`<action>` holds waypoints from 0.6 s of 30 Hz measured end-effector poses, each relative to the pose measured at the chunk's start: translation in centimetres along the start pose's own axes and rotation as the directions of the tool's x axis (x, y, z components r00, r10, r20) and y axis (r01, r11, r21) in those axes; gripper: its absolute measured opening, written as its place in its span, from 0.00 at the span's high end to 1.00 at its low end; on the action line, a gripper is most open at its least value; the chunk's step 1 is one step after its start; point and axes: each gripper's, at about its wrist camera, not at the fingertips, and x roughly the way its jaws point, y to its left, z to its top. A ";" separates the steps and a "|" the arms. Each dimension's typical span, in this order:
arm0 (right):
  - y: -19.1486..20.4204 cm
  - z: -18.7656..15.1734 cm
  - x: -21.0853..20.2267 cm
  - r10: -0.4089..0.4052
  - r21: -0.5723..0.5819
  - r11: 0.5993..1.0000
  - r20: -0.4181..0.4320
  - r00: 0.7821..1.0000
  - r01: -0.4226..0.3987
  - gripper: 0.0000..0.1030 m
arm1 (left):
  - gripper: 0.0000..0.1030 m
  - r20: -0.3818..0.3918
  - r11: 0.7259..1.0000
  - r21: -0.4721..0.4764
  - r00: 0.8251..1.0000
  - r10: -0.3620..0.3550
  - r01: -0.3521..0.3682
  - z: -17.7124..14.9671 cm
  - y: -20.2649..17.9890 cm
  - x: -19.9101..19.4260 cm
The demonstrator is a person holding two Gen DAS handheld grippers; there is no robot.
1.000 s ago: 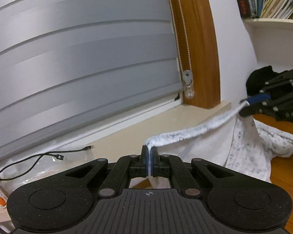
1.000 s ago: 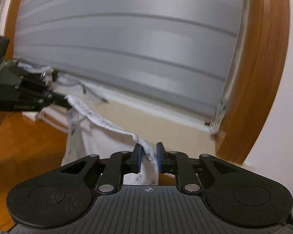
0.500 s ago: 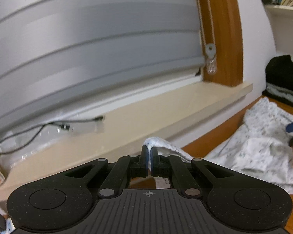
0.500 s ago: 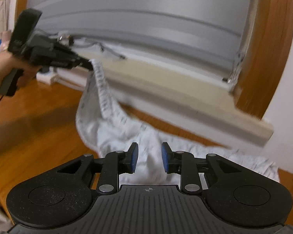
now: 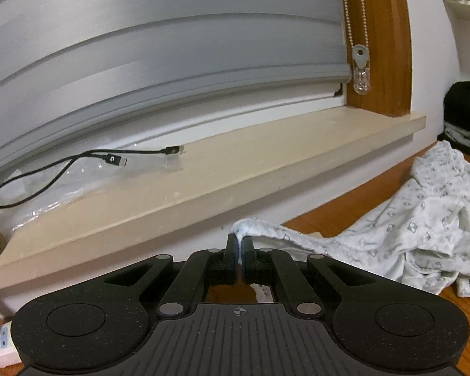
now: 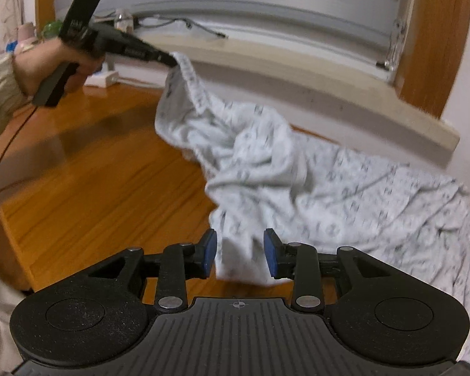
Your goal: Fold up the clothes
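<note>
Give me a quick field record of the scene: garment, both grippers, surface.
garment: white patterned garment, crumpled, one edge lifted
left gripper: shut on the garment's edge, raised above the table
right gripper: open, fabric between its fingers, not clamped
surface: wooden table
background: windowsill carrying a black cable

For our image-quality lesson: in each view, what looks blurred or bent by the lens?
Left wrist view: the window sill curves from fisheye distortion and the blind smears slightly. Right wrist view: the patterned garment is motion-blurred, its print unreadable.
</note>
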 end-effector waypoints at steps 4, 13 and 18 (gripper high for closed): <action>0.2 -0.6 0.9 -0.010 -0.001 1.000 -0.023 1.000 0.010 0.66 | 0.98 0.001 1.000 0.007 1.000 0.005 -0.005 0.1 -0.2 -0.1; -2.8 0.9 -1.2 -0.120 -0.025 0.992 0.043 0.992 0.121 0.96 | 0.98 0.022 1.000 0.006 1.000 0.008 -0.008 0.7 0.5 -1.9; -5.3 5.4 -6.8 -0.245 -0.009 0.968 0.179 0.953 0.251 0.97 | 0.98 0.069 1.000 0.011 0.998 0.013 -0.013 1.3 1.6 -4.9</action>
